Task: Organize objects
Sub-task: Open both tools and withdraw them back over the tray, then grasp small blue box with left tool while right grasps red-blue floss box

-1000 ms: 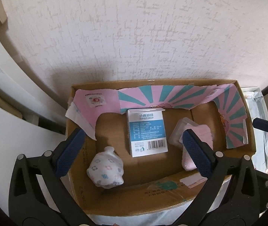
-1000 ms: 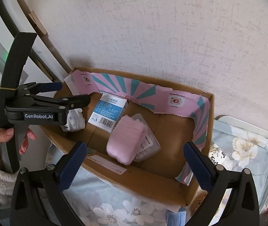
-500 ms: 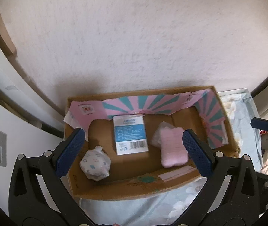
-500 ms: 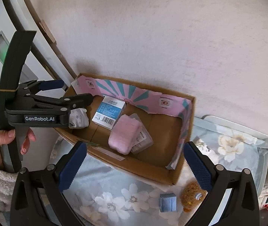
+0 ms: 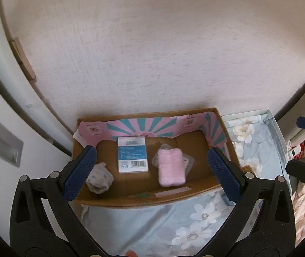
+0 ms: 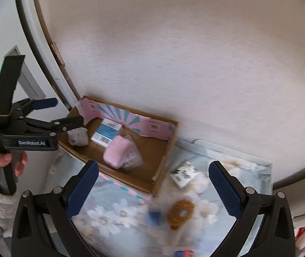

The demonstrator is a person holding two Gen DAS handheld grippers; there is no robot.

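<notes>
Both jaws spread wide, nothing pinched in either; my left gripper (image 5: 152,174) hangs above the cardboard box (image 5: 197,194), my right gripper (image 6: 153,189) is off to the box's right side, over the flowered sheet (image 6: 109,220). Step in hand, I judge: between picks, with three things already in the box and more loose ones to fetch. In the box, between my left jaws: white patterned sock bundle (image 5: 99,177) touching the left jaw's side of view, blue-and-white carton (image 5: 132,157) in the middle, pink fuzzy roll (image 5: 171,168) lying on a clear plastic packet (image 5: 188,160) toward the right jaw. Loose on the sheet, between my right jaws: small blue box (image 6: 155,218), brown fuzzy item (image 6: 180,214), and further ahead, just beside the box corner, a white printed pack (image 6: 183,174); motion blur here, so details unclear. Next move probably calls for lowering the right jaws over one of these, likely the blue box or brown item, squaring up and closing; small, soft targets on a soft sheet, so go low. Surface looks like a bed with floral bedding, not a tabletop; box sits against a textured white wall (image 5: 152,53), white door or cabinet to the left, a hand (image 6: 4,162) in a fleecy sleeve holds the left tool.
</notes>
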